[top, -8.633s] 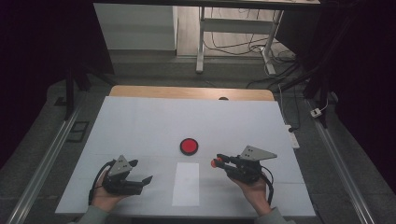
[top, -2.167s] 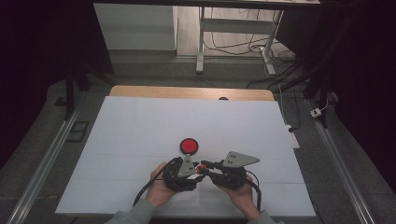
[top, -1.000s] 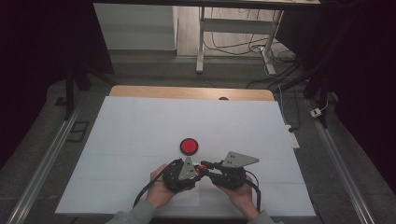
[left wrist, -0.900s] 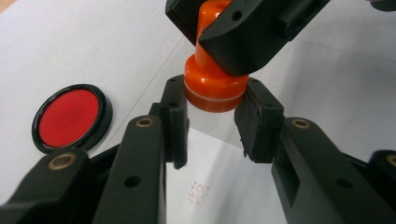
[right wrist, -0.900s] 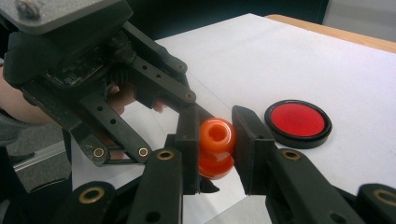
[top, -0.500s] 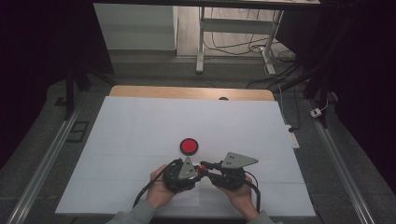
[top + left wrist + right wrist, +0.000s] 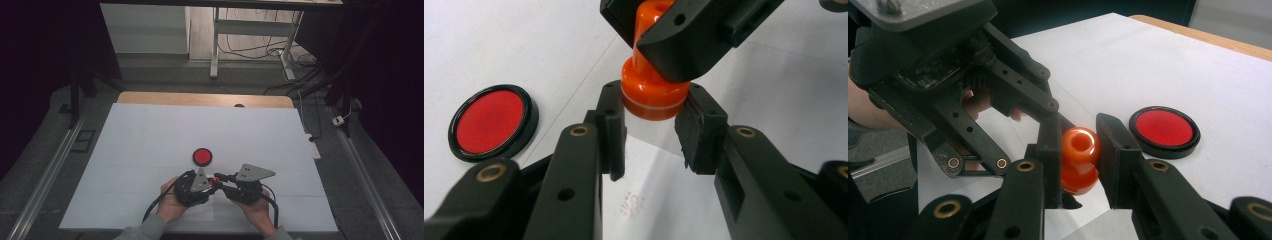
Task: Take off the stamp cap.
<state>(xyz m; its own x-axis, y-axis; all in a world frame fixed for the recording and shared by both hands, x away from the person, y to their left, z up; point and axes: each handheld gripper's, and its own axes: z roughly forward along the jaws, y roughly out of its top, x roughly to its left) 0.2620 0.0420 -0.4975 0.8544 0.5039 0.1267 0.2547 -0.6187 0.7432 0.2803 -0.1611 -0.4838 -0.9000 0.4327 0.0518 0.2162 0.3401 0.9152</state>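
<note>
The white table (image 7: 150, 130) is the biggest thing here, and the person leans in from its near edge with both forearms low and both hands drawn together at the middle. Two grippers, one per hand, meet nose to nose. The left gripper (image 7: 209, 184) points to the person's right, the right gripper (image 7: 218, 179) points back at it, and each carries a grey three-cornered plate on top. Between them sits a single orange stamp (image 7: 651, 90), a knobbed handle over a wider round base. In the right gripper view its two black jaws press the stamp's handle (image 7: 1079, 159) from both sides. In the left gripper view the jaws stand either side of the base, about touching it, though I cannot tell whether they clamp it. One round red ink pad (image 7: 202, 156) in a black rim lies on the table just beyond the grippers, apart from them.
</note>
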